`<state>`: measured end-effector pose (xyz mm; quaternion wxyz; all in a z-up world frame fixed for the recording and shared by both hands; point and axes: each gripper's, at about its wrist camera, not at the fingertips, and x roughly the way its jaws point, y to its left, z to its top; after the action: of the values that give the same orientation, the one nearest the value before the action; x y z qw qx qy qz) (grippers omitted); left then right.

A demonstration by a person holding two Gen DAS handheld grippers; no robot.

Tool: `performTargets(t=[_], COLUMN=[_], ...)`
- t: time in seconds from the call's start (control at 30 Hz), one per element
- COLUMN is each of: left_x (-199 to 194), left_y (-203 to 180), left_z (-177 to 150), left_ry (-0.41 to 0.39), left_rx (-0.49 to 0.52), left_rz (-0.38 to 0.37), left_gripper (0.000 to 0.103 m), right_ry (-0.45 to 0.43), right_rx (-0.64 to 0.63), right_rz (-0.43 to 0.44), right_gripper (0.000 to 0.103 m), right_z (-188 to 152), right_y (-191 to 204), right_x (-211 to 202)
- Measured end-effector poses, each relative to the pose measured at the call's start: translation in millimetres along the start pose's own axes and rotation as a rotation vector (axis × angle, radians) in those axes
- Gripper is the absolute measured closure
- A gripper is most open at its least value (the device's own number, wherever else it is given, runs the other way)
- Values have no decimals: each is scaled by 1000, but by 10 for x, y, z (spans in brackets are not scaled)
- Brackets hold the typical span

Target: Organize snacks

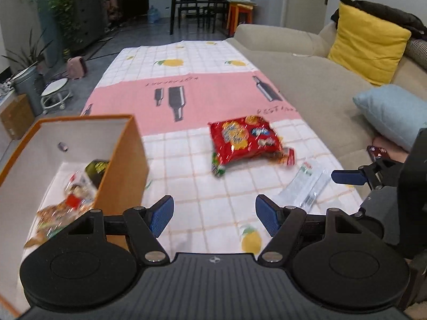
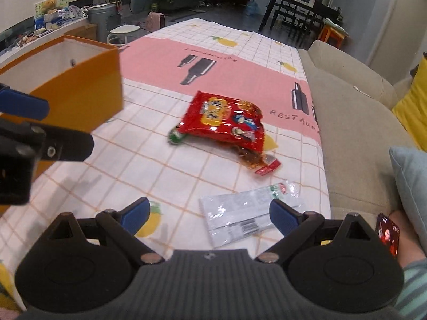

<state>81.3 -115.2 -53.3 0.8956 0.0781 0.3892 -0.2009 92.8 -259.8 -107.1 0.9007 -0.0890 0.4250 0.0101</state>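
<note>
The left tool (image 1: 214,214) is spread wide with nothing between its 2 blue fingers (image 1: 162,214). It hangs over the table (image 1: 186,186), which has a white, pink and lemon cloth on it. The right tool (image 2: 209,214) is spread wide too, and it holds nothing.

In the left wrist view, an orange box (image 1: 117,165) stands at 9 o'clock from the left tool. It is open on top and white inside. Some snack packs (image 1: 77,189) lie in the bottom of it, but they look blurry.

A red snack bag (image 1: 244,140) lies flat on the cloth at 12 o'clock, well past the fingers. A small green pack (image 1: 218,169) peeks out from under its near left corner. A small red and brown pack (image 1: 287,156) touches its right corner.

A clear and white packet (image 2: 248,216) lies flat near the right tool. In the right wrist view it sits just ahead of the right finger, at about 1 o'clock, and that finger covers its right end.

A beige sofa (image 1: 307,80) runs along the table at 3 o'clock. A yellow pillow (image 1: 368,42) and a light blue pillow (image 1: 392,112) sit on it. A phone (image 2: 388,233) with a lit screen shows at 3 o'clock in the right wrist view.
</note>
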Motion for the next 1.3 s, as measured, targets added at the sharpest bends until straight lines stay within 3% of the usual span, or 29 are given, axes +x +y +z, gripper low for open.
performTargets(t=[0.4,0.87,0.97,1.03,1.07,1.17,1.2,1.23,1.3], left_x=[734,1528,1583,1608,1617,1582,1568,1543,1482], left_y=[-119,-163,-206,-241,-252,-249,-252,-258,-268], left_z=[317,438,446,447,443,424,416,402,367], left_ry=[28,84,87,91,92,84,91,97,99], left_rx=[74,166,188,208,213,218,225,232,232], left_rz=[-44,-53,-73,-75,-65,-60,-54,-50,-57], left_gripper=[20,23,35,50,52,80,96,101,101], right_ry=[-27,-52,-55,-52,-51,-51,-49,-43,-35], right_rx=[-116,-176,-167,-169,-167,-166,-163,-158,-145], right_rz=[-36,29,53,64,70,54,49,51,79], right_gripper=[23,34,43,51,53,71,82,90,98], right_z=[206,318,331,337,339,330,331,332,334], right_y=[-308,-451,-465,-458,-456,-453,-459,-471,-486], right_x=[515,973,1021,1047,1054,1057,1058,1056,1037])
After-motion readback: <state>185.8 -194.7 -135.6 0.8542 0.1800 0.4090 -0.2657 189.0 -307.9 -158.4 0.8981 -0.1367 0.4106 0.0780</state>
